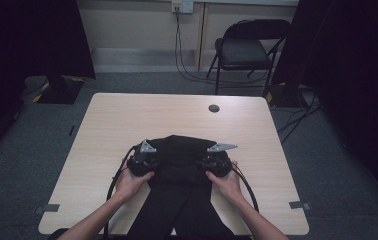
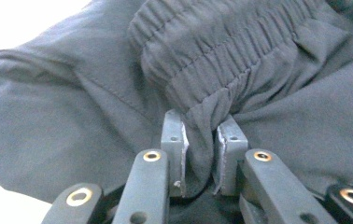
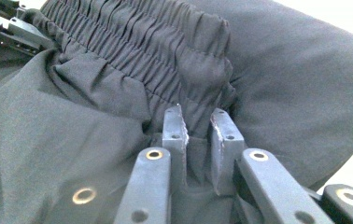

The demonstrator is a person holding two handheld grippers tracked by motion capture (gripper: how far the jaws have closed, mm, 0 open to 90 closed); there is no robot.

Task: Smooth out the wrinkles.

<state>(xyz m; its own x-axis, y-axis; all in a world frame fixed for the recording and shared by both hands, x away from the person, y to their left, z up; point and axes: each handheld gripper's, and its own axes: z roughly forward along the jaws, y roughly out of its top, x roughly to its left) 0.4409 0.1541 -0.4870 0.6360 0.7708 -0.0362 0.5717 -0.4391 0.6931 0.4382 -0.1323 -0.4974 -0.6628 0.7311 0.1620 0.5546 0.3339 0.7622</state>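
Black trousers [image 1: 179, 185] lie mid-table [image 1: 127, 115], long axis toward the person, waistband at the far end, legs running off the near edge and cut off. Left gripper [image 2: 201, 149] and right gripper [image 3: 198, 140] each clamp a pinch of fabric just below the elastic waistband, jaws nearly closed. Fabric detail lost in high view.

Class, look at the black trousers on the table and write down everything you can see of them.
The black trousers look like thin, smooth woven cloth with a gathered elastic waistband. They lie on the pale wooden table, waist away from the person, legs running to the near edge. The left tongs and right tongs each pinch a fold of cloth by the waistband, one at each side.
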